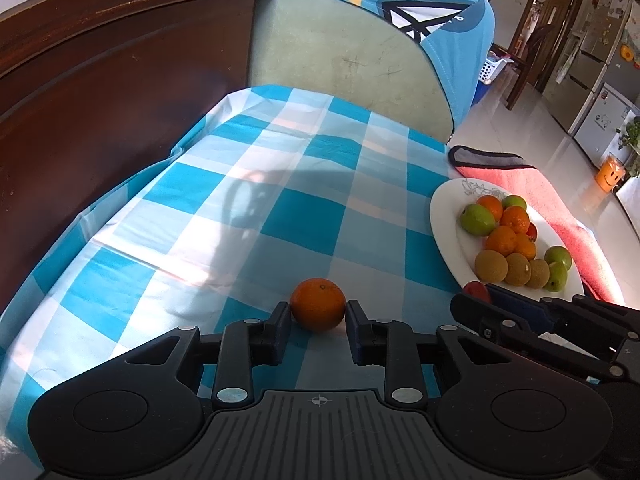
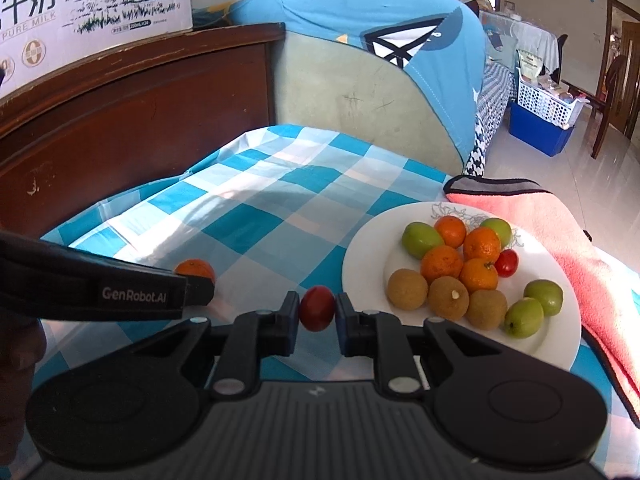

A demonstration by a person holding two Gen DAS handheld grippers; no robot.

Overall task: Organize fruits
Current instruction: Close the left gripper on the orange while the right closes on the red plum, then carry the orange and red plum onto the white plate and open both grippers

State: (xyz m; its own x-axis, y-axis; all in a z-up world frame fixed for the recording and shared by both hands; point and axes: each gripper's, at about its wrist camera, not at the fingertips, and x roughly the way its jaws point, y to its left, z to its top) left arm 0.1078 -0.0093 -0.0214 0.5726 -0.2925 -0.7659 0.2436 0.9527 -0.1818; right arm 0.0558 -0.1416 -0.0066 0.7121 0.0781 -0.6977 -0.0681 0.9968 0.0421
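A table covered by a blue and white checked cloth [image 1: 280, 208] is seen in both wrist views, with a pink towel [image 2: 552, 232] lying at its right edge. A white plate [image 2: 360, 264] is set on the cloth, touching the towel, and is filled with small oranges, green fruits, brown round fruits and one red fruit. The left gripper [image 1: 318, 312] is held low over the cloth, and a loose orange [image 1: 318, 303] is found between its fingertips; both pads are pressed against the fruit's sides, so the orange is grasped, though whether it is lifted clear of the cloth cannot be told from this angle. The right gripper [image 2: 318, 309] is placed just beside the plate's left rim, and a small red fruit [image 2: 317, 308] is clamped between its two fingers. In the right wrist view the left gripper is seen at the left with the orange at its tip, near the red fruit but apart from it
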